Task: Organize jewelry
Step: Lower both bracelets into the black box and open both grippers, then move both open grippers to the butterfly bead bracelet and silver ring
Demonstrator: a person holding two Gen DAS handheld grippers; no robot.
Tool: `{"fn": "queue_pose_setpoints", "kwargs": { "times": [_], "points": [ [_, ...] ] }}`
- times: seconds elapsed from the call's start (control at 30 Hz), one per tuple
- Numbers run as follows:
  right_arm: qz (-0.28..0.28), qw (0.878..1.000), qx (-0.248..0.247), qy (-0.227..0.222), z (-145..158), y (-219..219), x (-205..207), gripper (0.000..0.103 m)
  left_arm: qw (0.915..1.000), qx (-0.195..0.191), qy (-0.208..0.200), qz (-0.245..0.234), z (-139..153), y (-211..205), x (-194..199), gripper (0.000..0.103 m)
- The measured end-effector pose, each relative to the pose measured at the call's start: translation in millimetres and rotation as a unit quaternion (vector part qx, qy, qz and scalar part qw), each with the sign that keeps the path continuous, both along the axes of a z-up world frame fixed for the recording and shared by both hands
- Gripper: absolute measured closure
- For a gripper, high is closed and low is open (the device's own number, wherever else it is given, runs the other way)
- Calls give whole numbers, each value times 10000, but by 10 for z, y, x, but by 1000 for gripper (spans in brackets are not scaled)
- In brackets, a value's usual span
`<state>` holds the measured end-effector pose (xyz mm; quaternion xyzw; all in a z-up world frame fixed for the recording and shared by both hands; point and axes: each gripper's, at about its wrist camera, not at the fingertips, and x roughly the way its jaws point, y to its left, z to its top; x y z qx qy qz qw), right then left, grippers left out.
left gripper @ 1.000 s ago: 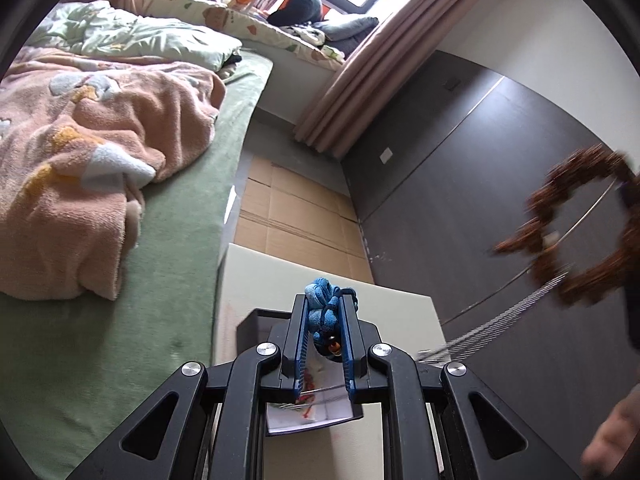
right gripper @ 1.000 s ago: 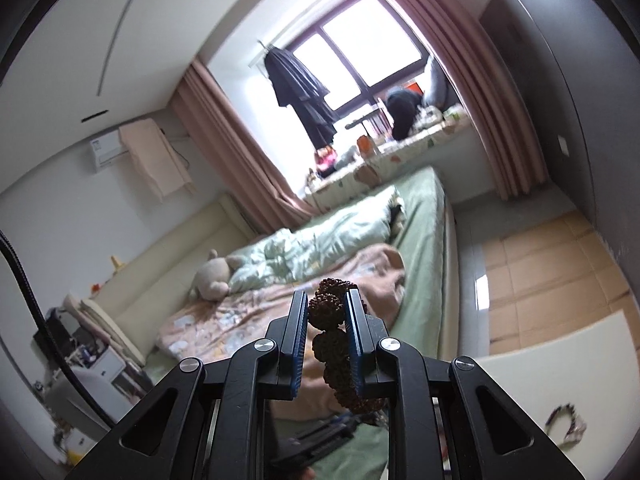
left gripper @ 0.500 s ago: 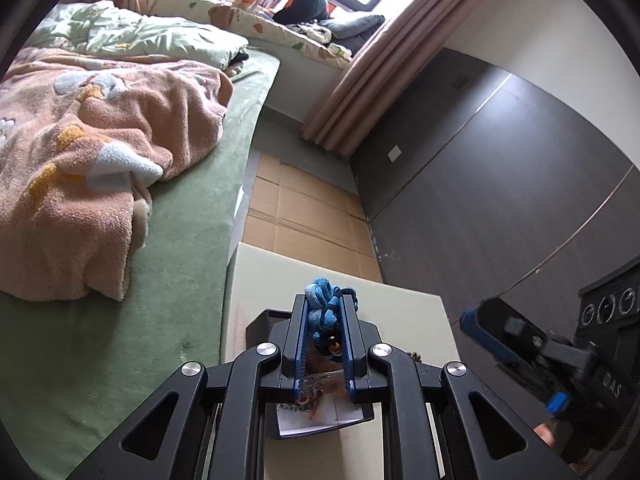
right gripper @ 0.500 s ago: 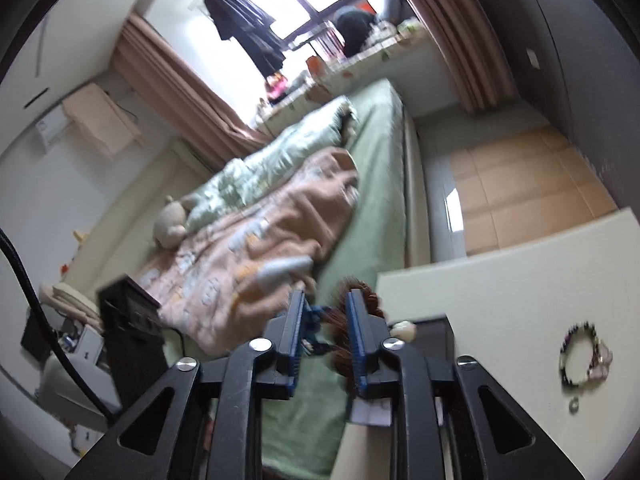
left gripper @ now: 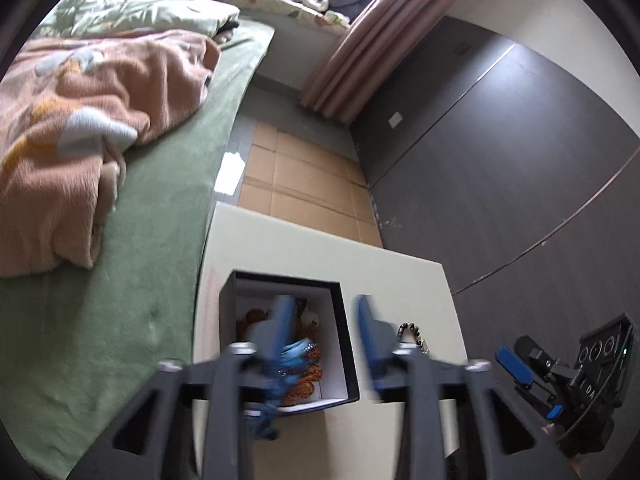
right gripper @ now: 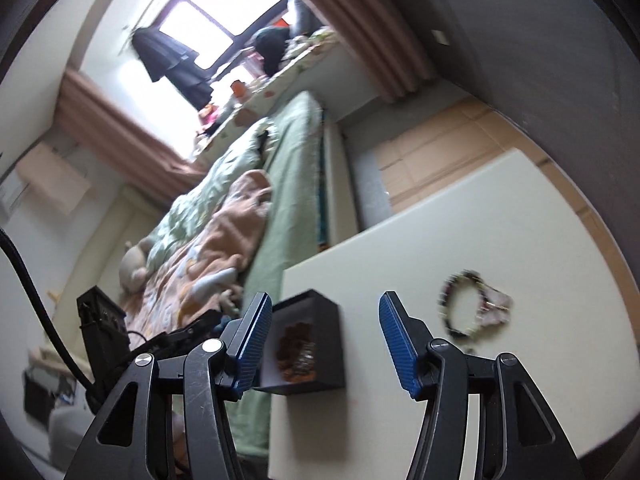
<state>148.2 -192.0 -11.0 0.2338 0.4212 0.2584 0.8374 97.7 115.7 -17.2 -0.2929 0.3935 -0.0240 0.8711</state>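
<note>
Left gripper (left gripper: 322, 338): jaws just sprung apart, roughly half spread, poised right over the black box (left gripper: 344, 322). Blue bracelet (left gripper: 294, 354) loose at the near wall of the box beside the left blade, blurred, apparently dropping in; whether a strand yet clings to the blade, impossible to tell. Nothing pinched. Placed so for a straight drop into the box, atop the orange-brown beads (left gripper: 306, 384) already inside.

Right gripper (right gripper: 324, 336): jaws likewise just opened, about half spread, empty. Brown seed bracelet (right gripper: 296, 354) lying in the box, between the blades in view, not touched. Box at the bed-side edge of the cream table (right gripper: 500, 216).

Right of the box, on the bare table: a dark beaded bracelet (right gripper: 472, 308), blurred, likely next for collection.
</note>
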Motion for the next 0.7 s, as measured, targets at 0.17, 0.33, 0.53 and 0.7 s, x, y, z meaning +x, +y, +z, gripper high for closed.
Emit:
{"fn": "queue_pose_setpoints", "kwargs": {
  "times": [0.17,0.33,0.53,0.7],
  "points": [
    [-290,9995,-23,154,-69,-237,-69,46,9990,100,-426,-96,121,-221,-62,24],
    [-595,9974,-35,397,-168,-480,-91,46,9984,229,-442,-284,111,-525,-11,24],
    [-880,9938,-158,664,-265,-709,-110,46,9959,514,-388,-634,36,-929,92,24],
    [-1048,9903,-413,817,-283,-854,-84,46,9912,760,-247,-1058,-98,-1302,179,24]
  ]
}}
